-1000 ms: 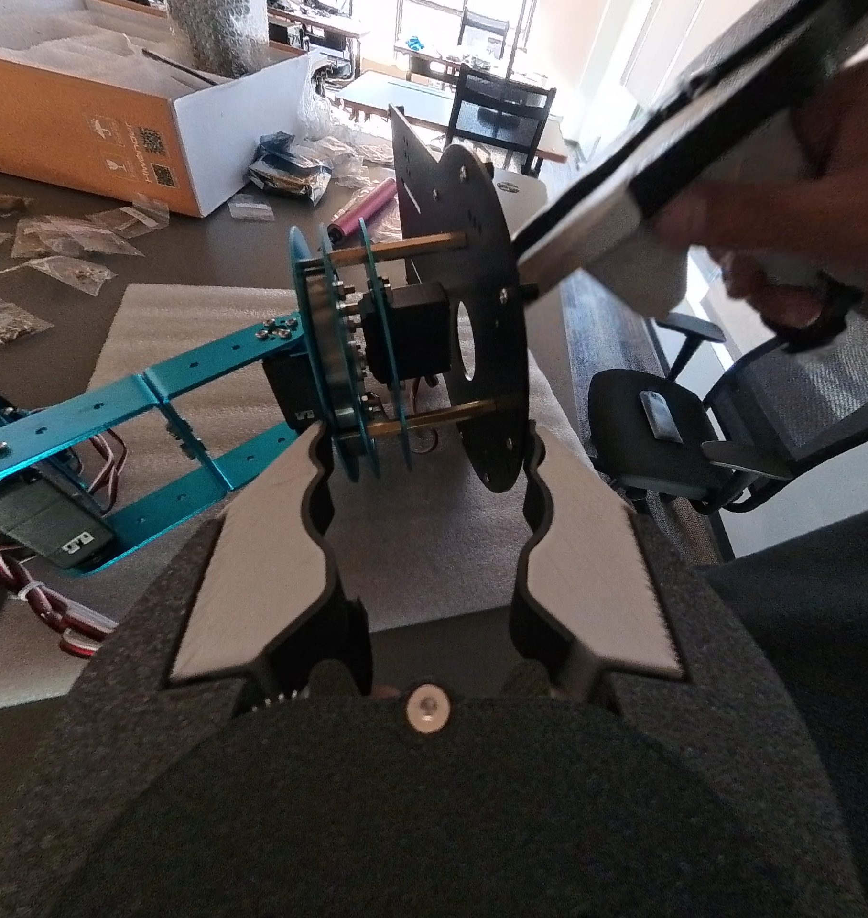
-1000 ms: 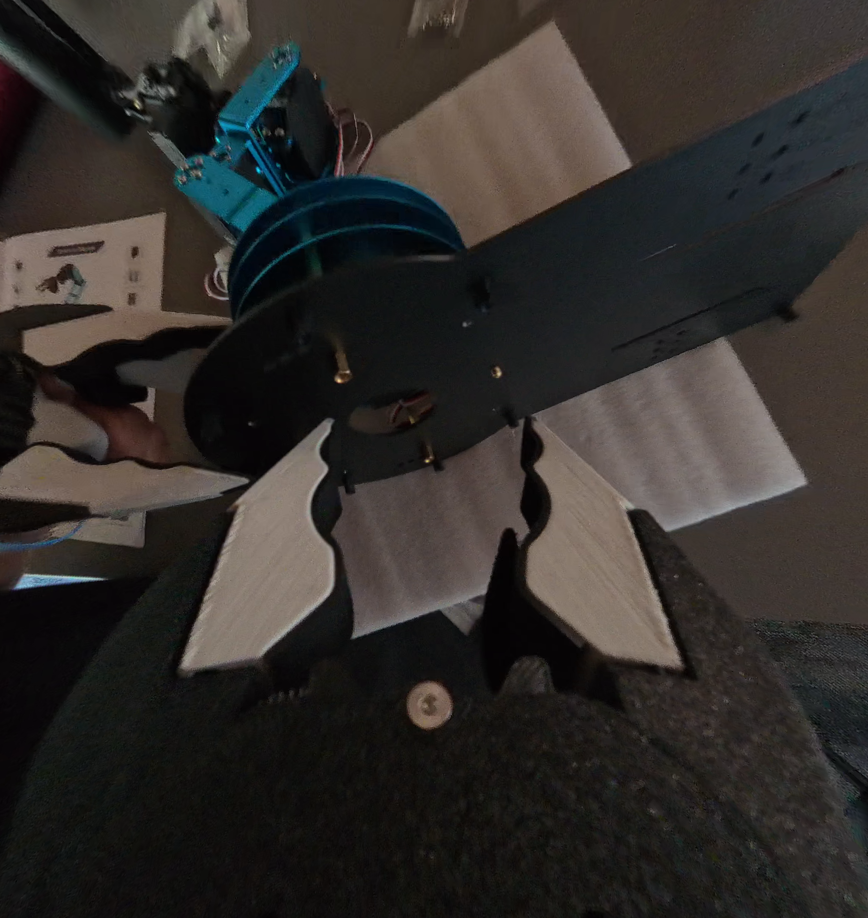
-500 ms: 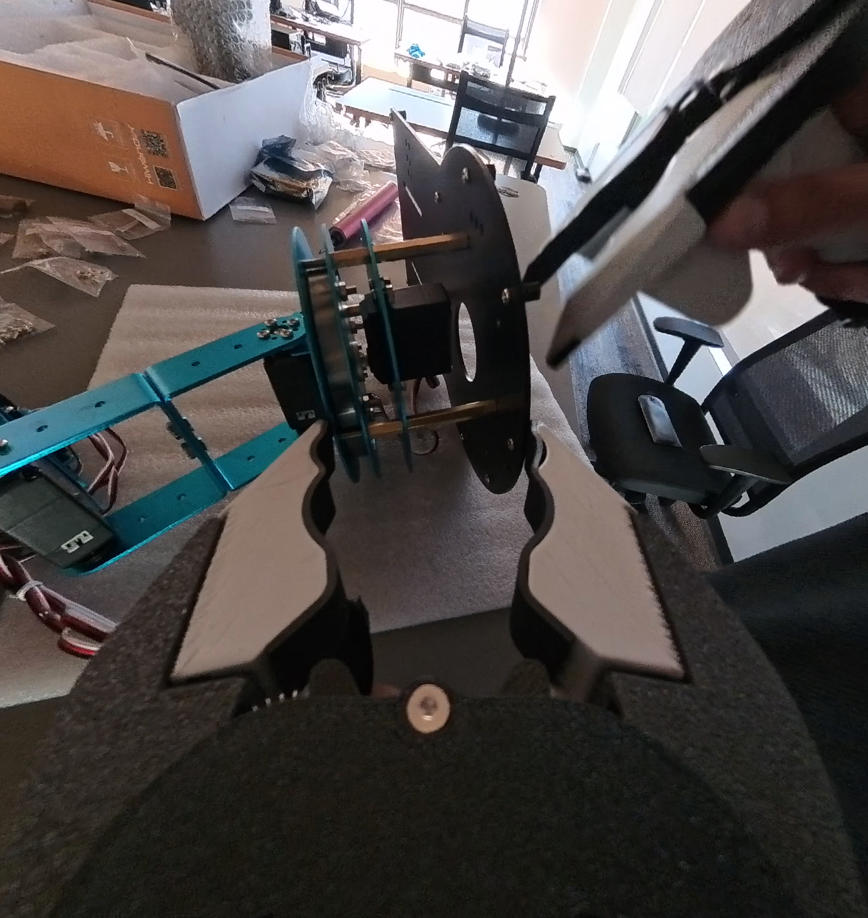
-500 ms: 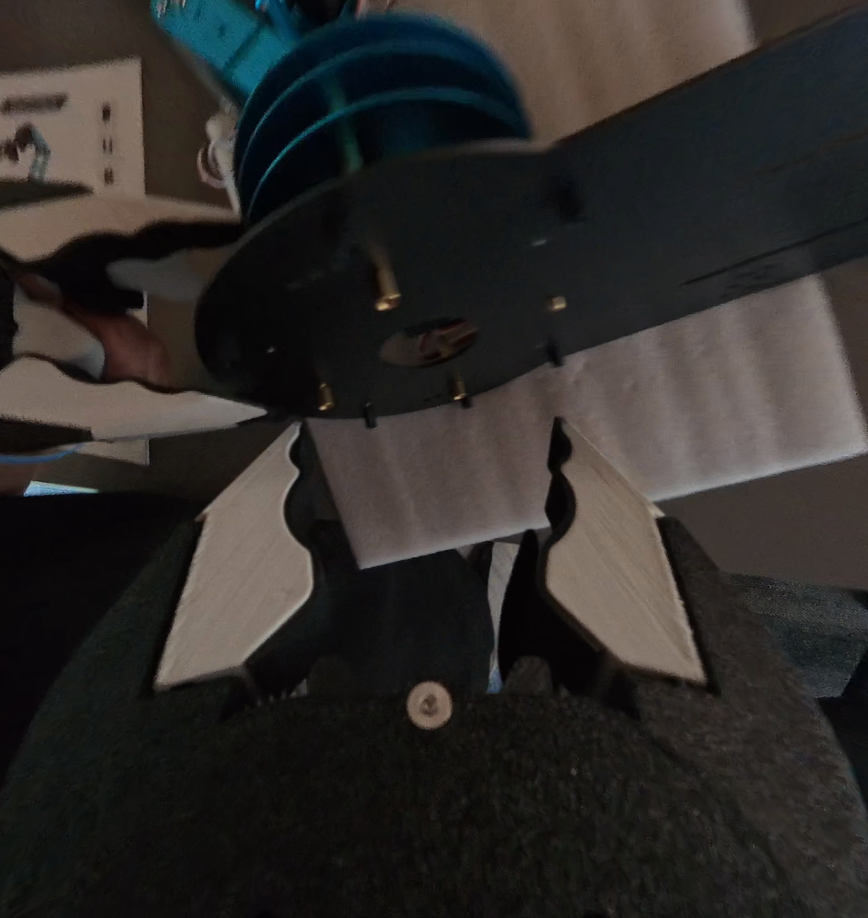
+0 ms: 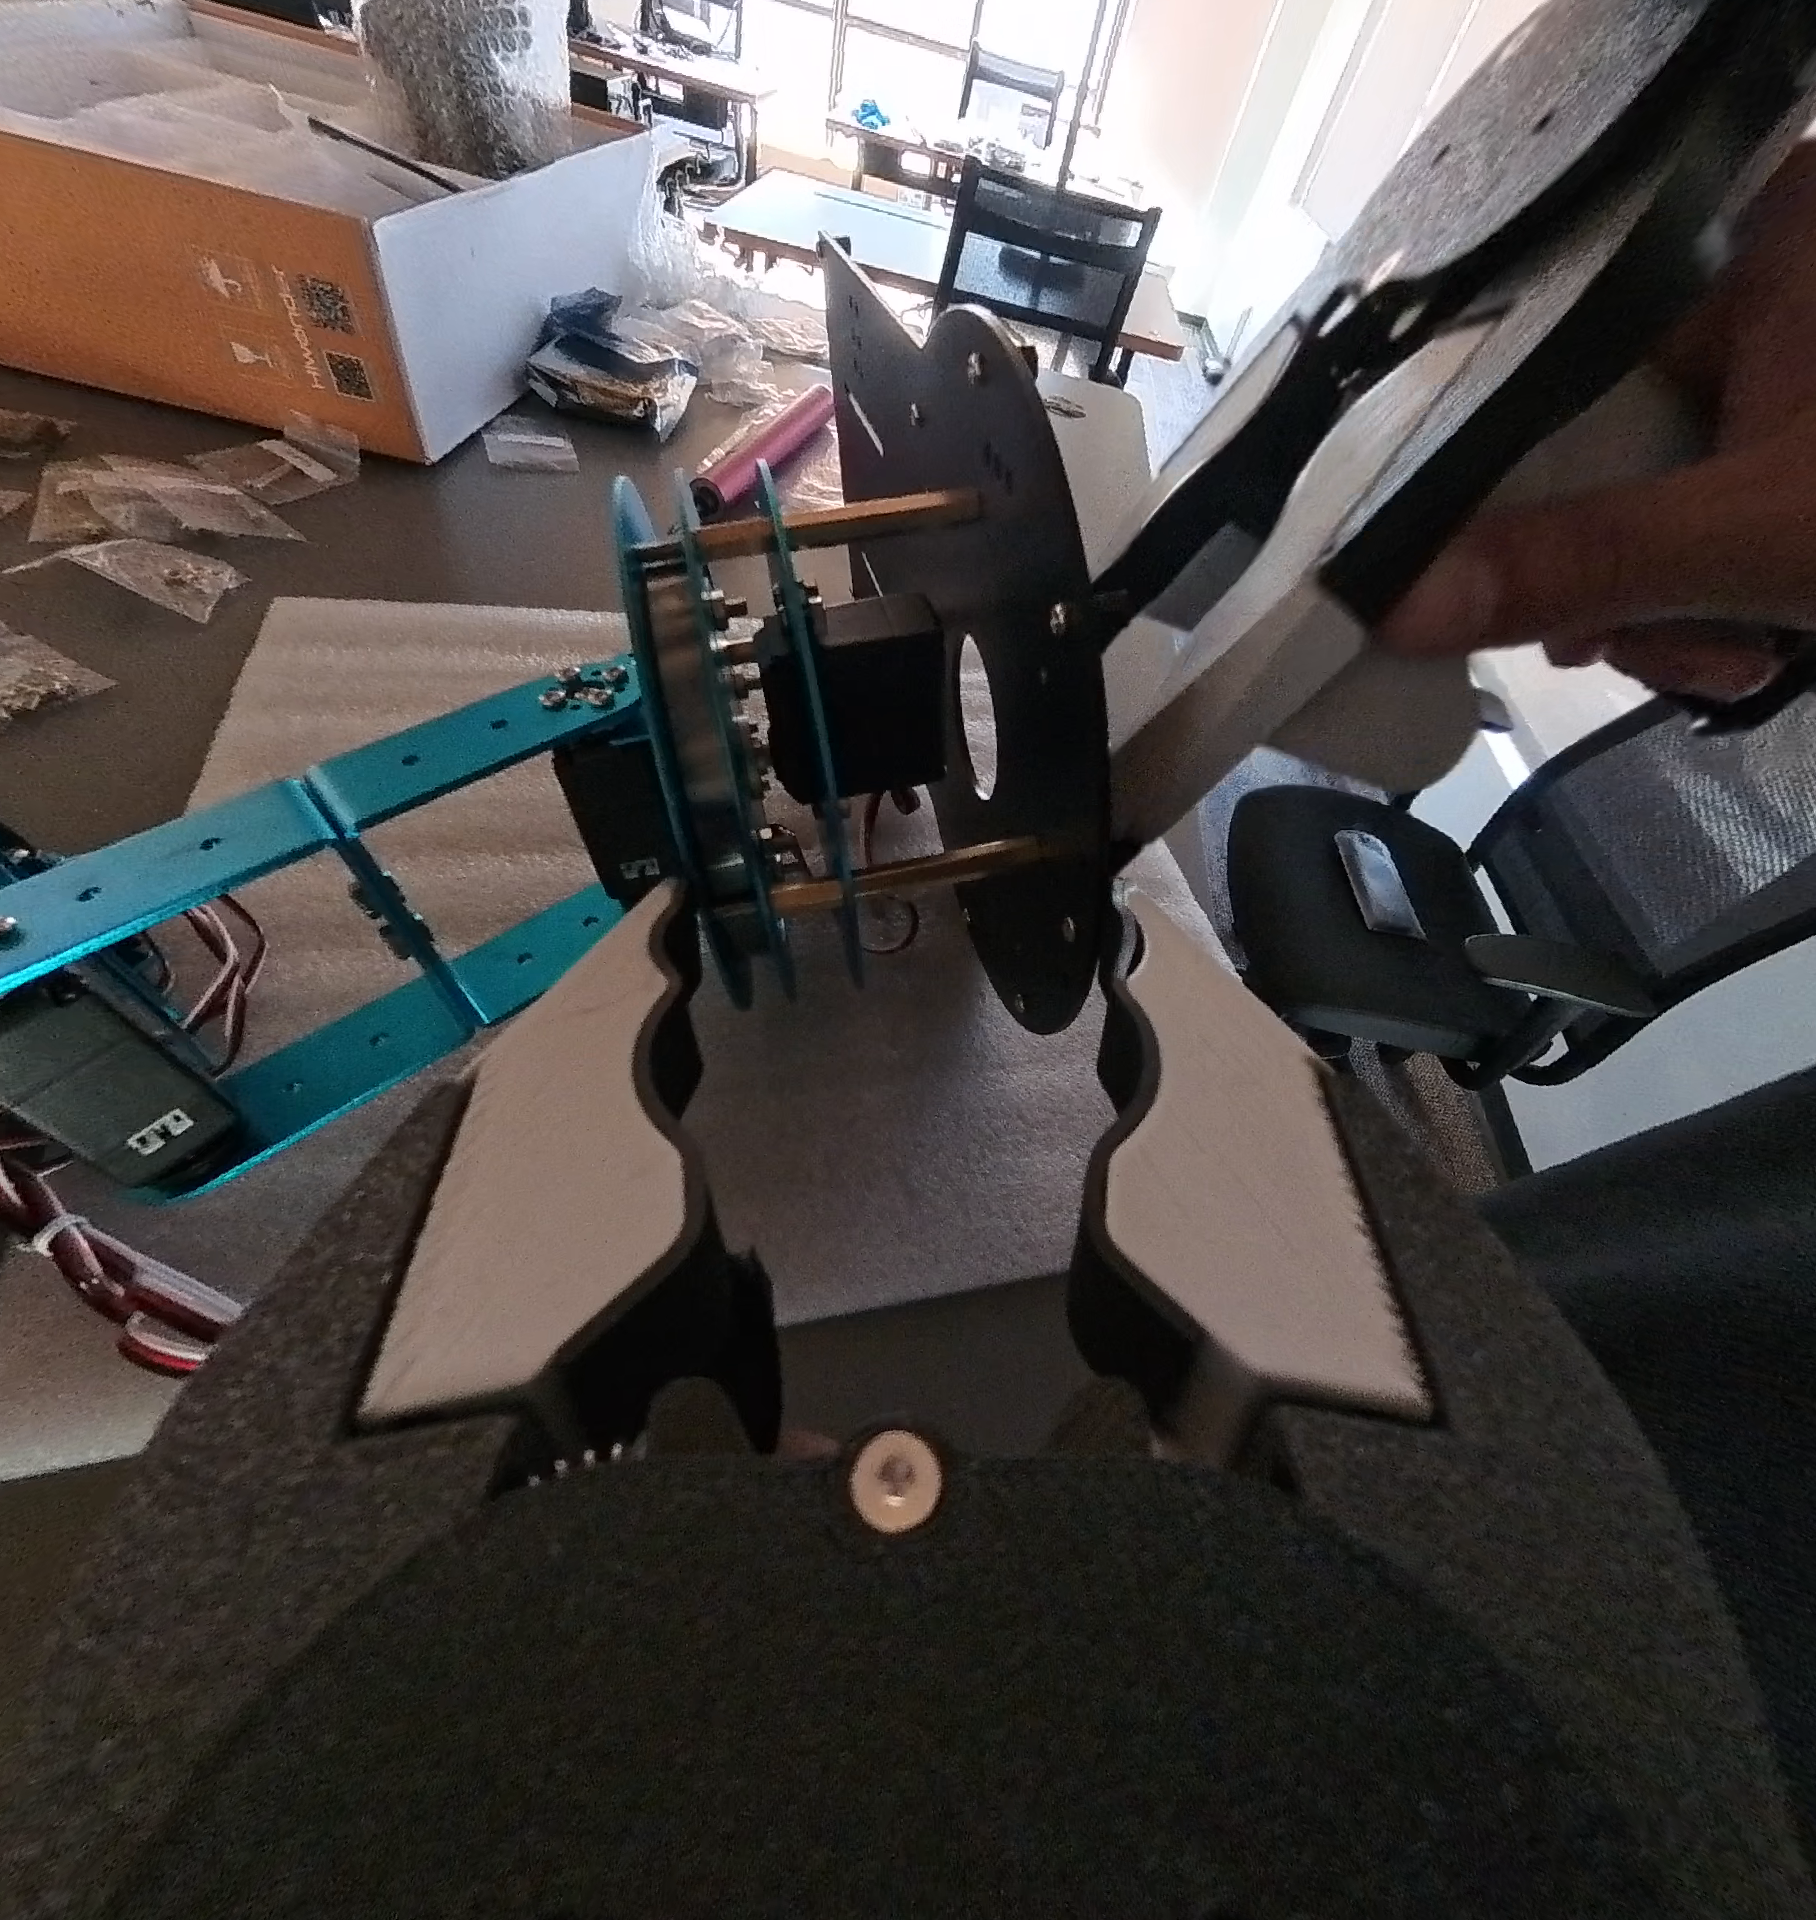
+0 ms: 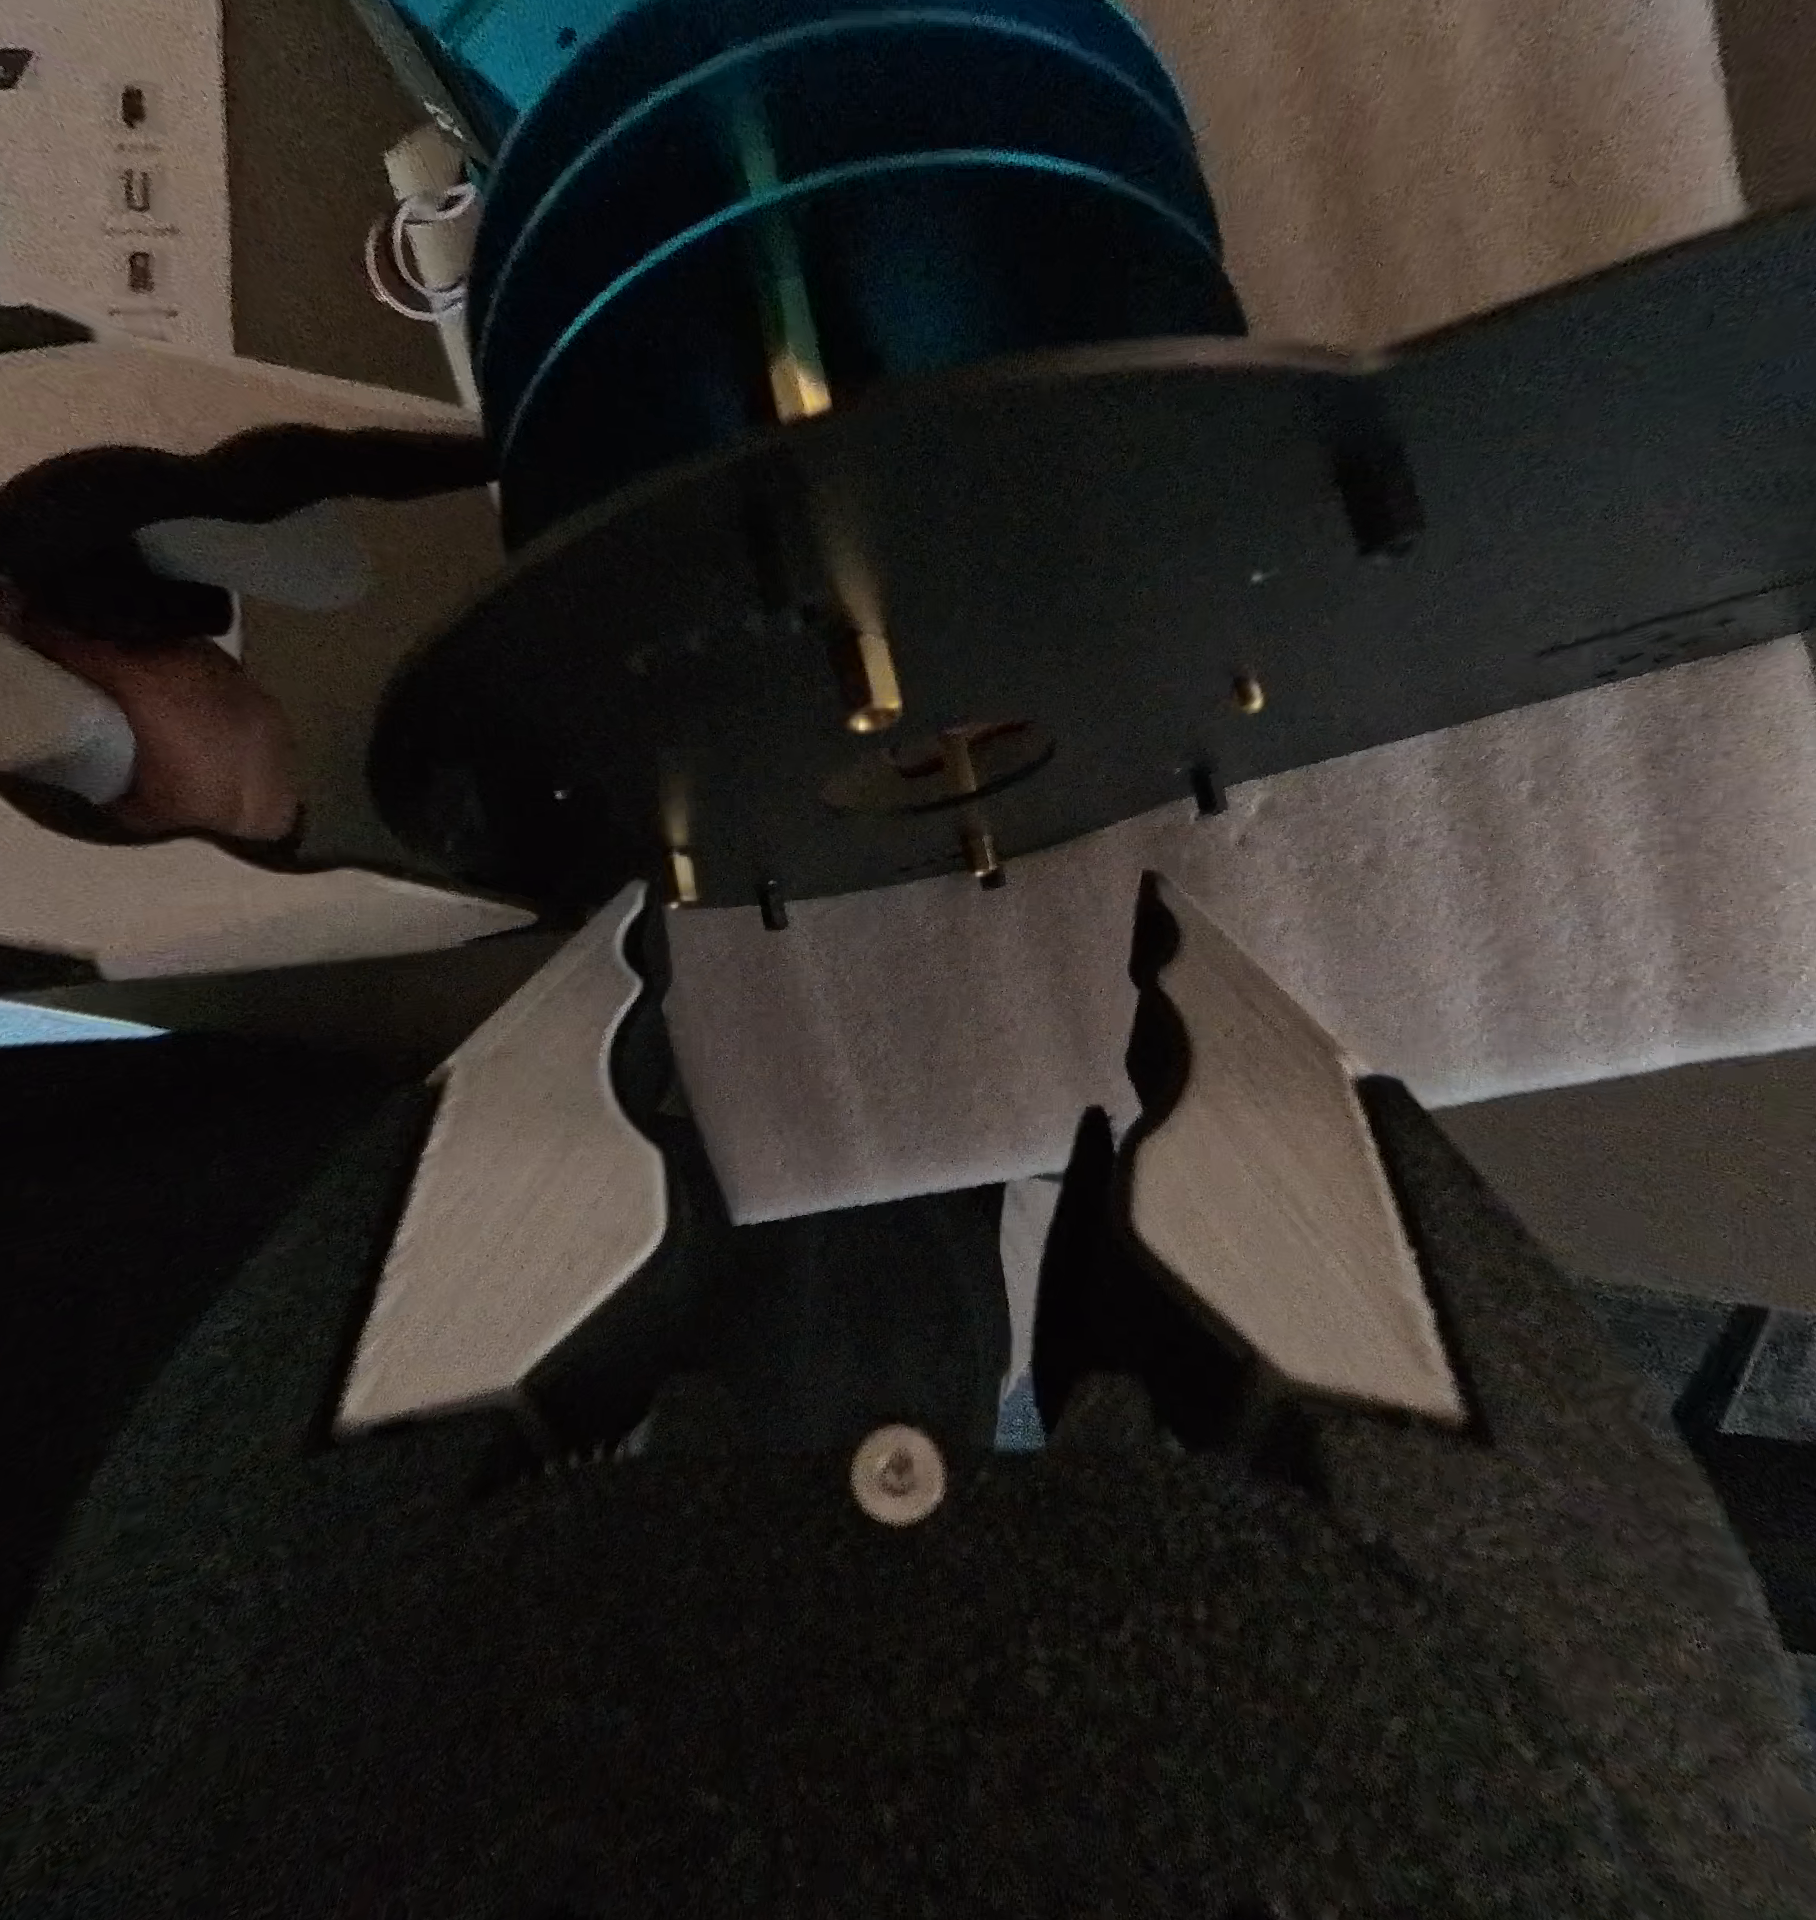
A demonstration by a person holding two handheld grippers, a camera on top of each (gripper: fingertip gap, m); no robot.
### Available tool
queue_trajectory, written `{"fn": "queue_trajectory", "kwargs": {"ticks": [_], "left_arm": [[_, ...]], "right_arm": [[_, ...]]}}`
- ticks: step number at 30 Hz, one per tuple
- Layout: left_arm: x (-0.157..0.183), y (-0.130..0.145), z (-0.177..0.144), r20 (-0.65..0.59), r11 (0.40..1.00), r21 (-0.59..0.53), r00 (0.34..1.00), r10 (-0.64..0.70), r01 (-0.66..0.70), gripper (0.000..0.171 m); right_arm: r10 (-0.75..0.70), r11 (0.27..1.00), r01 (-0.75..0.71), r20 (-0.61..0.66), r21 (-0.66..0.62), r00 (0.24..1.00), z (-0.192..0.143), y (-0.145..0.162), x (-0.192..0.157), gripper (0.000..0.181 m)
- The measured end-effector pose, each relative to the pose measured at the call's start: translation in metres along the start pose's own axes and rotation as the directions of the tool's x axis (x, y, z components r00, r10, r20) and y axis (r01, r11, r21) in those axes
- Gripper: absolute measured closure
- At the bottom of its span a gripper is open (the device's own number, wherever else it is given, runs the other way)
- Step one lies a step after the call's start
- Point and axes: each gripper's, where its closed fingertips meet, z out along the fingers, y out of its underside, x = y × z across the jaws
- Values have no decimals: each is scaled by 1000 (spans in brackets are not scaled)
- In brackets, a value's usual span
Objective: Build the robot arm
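Leftward in the left wrist view: a cardboard box (image 5: 156, 281) on the table (image 5: 447, 551), clear bags (image 5: 145, 520) strewn before it. Next, a teal arm (image 5: 291, 821) lying on its side across white foam (image 5: 883, 1164), ending in upright teal discs (image 5: 644, 665). Then a black servo (image 5: 862, 696) and brass standoffs (image 5: 883, 878) joining the discs to a black plate (image 5: 1049, 644), also on edge. Spread wide across that whole stack, the left gripper (image 5: 896, 904), one fingertip against the outermost disc, the other against the plate's lower rim, clamping discs and plate together. Farther right, a hand (image 5: 1662, 520) and an office chair (image 5: 1403, 935).

In the right wrist view: a paper sheet (image 6: 83, 156) at far left, then the plate's flat face filling the middle. Just short of it, the right gripper (image 6: 893, 904), parted wide, gripping nothing, only foam between its fingers.
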Motion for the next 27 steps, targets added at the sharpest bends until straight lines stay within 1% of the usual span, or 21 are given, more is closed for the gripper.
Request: {"fn": "queue_trajectory", "kwargs": {"ticks": [2, 3, 4, 5, 6, 7, 9, 10, 12, 13, 14, 15, 16, 17, 18, 19, 22, 24, 25, 26, 27], "left_arm": [[0, 0, 0, 0, 1000, 1, 1000, -2, 2, 95], [0, 0, 0, 0, 1000, -1, 1000, -1, 1, 95], [0, 0, 0, -1, 1000, 0, 1000, 1, -1, 95], [0, 0, 0, -1, 1000, 0, 1000, 2, -2, 95], [0, 0, 0, 0, 1000, 1, 1000, 0, 0, 95], [0, 0, 0, 0, 1000, 2, 1000, -2, 2, 95], [0, 0, 0, 1, 1000, 1, 1000, -4, 4, 95], [0, 0, 0, 1, 1000, 2, 1000, -4, 4, 95], [0, 0, 0, 1, 1000, 0, 1000, -3, 3, 95], [0, 0, 0, 1, 1000, 1, 1000, -4, 4, 95], [0, 0, 0, 1, 1000, 2, 1000, -5, 5, 95], [0, 0, 0, 0, 1000, 0, 1000, -3, 3, 95], [0, 0, 0, 0, 1000, -2, 1000, 1, -1, 95], [0, 0, 0, 0, 1000, -1, 1000, 1, -1, 95], [0, 0, 0, 0, 1000, 2, 1000, -1, 1, 95], [0, 0, 0, 0, 1000, 4, 1000, -4, 4, 95], [0, 0, 0, -1, 1000, 4, 1000, -3, 3, 95], [0, 1, 0, -2, 1000, 2, 1000, -5, 5, 95], [0, 0, -1, -2, 1000, 7, 1000, -5, 5, 95], [0, 0, 0, 0, 1000, 5, 1000, -2, 2, 95], [0, 0, 0, 0, 1000, 4, 1000, -2, 2, 95]], "right_arm": [[30, 1000, -30, -9, -2, 1000, -1, -4, 8, 79], [45, 999, -45, 1, 11, 999, -4, -6, 9, 80], [54, 998, -54, -6, 40, 999, -8, -10, 12, 96], [47, 996, -43, -49, 75, 998, -13, -14, 18, 103], [43, 996, -40, -43, 75, 998, -17, -13, 17, 103], [49, 997, -49, -3, 63, 999, -17, -12, 11, 100], [36, 999, -36, 14, 10, 999, -12, -3, 3, 89], [25, 1000, -25, 17, -15, 1000, -7, 0, -2, 88], [5, 1000, -5, -6, -17, 1000, 0, -1, -1, 94], [9, 1000, -9, -5, -25, 1000, 0, -2, 1, 90], [21, 999, -21, -16, -24, 1000, -2, -4, 7, 80], [42, 999, -42, -11, 1, 999, -8, -9, 12, 86], [38, 998, -36, -56, 48, 998, -17, -14, 23, 106], [43, 998, -39, -74, 56, 996, -24, -15, 31, 101], [57, 997, -57, 2, 53, 998, -26, -15, 21, 92], [60, 996, -64, 76, 57, 995, -26, -15, 9, 89], [-1, 999, 4, 69, -45, 998, -6, 3, -7, 85], [11, 998, -6, 77, -62, 997, 0, 3, -8, 85], [11, 999, -10, 26, -38, 1000, -3, -3, 3, 86], [22, 999, -21, 27, -29, 999, -7, -6, 6, 88], [25, 1000, -25, 9, -1, 1000, -13, -13, 12, 101]]}}
